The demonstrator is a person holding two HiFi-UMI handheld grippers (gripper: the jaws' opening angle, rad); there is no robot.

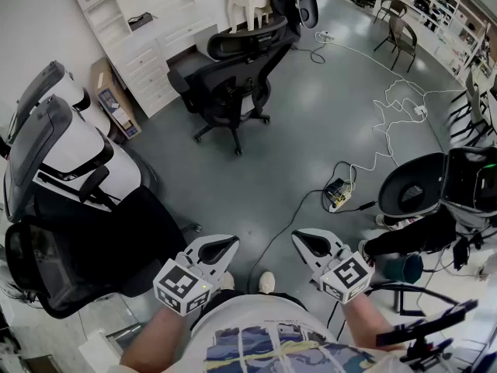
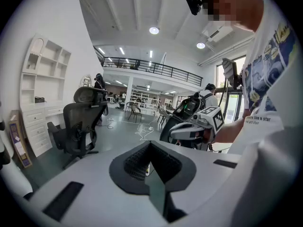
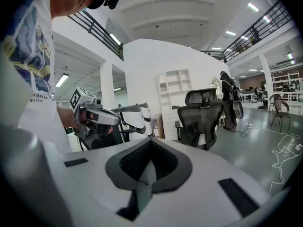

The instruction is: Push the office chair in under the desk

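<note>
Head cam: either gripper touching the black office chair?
No: the left gripper and right gripper are both close to the person's body, with floor between them and the black office chair.

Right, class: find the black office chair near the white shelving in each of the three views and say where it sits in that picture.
Head view: the black office chair is at the top, just left of centre.
Left gripper view: it is at mid-left.
Right gripper view: it is right of centre.
Shared landmark: the white shelving unit stands to the chair's left in every view.
</note>
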